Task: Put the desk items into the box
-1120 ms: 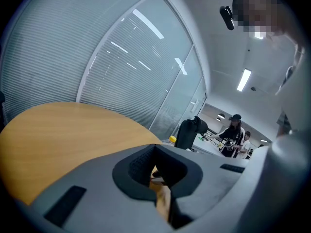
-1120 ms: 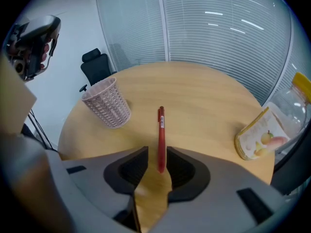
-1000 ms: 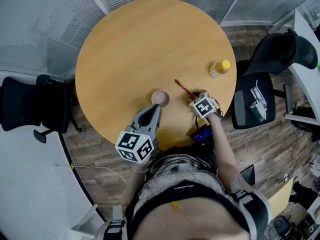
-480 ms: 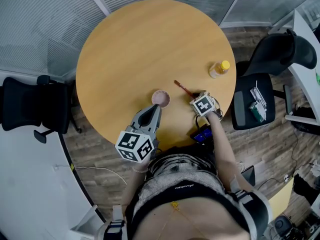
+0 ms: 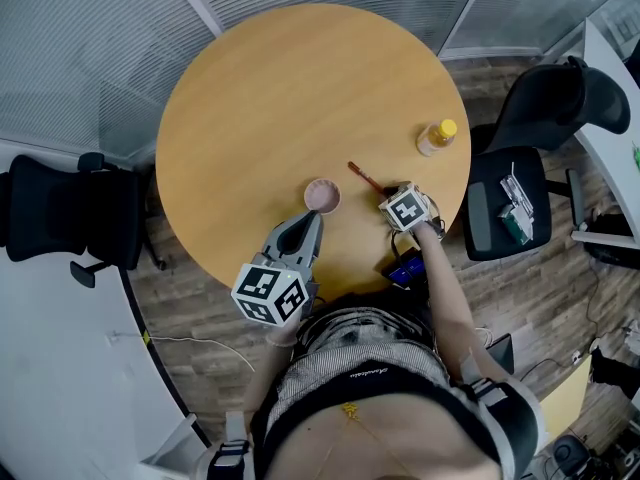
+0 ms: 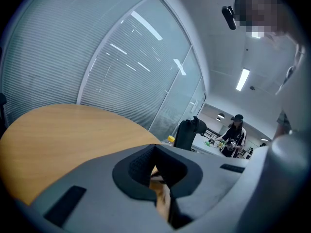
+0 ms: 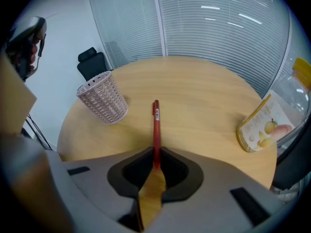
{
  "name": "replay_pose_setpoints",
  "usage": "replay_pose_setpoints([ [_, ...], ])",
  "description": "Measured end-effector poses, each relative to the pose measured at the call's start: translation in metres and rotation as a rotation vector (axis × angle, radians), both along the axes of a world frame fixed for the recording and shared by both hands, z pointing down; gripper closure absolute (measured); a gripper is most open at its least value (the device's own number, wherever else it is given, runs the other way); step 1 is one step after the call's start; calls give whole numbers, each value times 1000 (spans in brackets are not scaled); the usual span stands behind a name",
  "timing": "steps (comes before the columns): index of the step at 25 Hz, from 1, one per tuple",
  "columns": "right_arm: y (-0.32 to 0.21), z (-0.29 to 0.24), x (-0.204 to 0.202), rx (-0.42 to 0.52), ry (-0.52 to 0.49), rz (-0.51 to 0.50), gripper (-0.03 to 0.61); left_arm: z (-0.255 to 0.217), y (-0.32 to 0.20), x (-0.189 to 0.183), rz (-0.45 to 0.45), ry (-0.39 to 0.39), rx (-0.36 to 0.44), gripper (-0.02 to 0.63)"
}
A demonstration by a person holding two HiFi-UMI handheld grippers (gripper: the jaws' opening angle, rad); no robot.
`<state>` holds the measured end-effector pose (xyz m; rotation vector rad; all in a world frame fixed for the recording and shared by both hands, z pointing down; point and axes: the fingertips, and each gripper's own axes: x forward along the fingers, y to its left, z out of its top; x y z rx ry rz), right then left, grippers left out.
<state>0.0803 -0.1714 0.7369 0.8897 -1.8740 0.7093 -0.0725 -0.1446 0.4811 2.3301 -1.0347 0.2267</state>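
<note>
Red pen (image 7: 155,125): slim, white label near its far tip; lies on the round wooden surface (image 7: 194,101), beside a pink woven cup (image 7: 103,104)
Right tongs (image 7: 154,159): clamped on the pen's near end
Left tongs (image 6: 156,174): together, holding nothing; near the cup

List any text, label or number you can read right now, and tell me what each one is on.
No text is readable.
On the bottle label: a fruit picture, print too blurred.
On the red pen: a small white sticker, too small to read.
On the shirt: one line of script, too small.
On the left marker cube and right marker cube: square patterns only, no words.
</note>
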Motion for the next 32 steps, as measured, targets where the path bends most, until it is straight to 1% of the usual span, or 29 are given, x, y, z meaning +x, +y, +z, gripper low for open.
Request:
replay_pose_setpoints([
  [5,1,-9,0,29,-13,0,518,-4,6,3,9,2,10,612],
  [11,-3,-31,-3,96,-54,19,518,-7,12,1,15,2,15,612],
  [17,1,-46,-1,136,-62,17,518,-7,18,1,20,3,22,612],
  [24,-5,-82,-3,227,-45,-5,518,-10,26,-2,22,6,27,612],
  [32,-13,-126,-14,328,-61,-30,518,-13,33,-6,16,10,33,612],
])
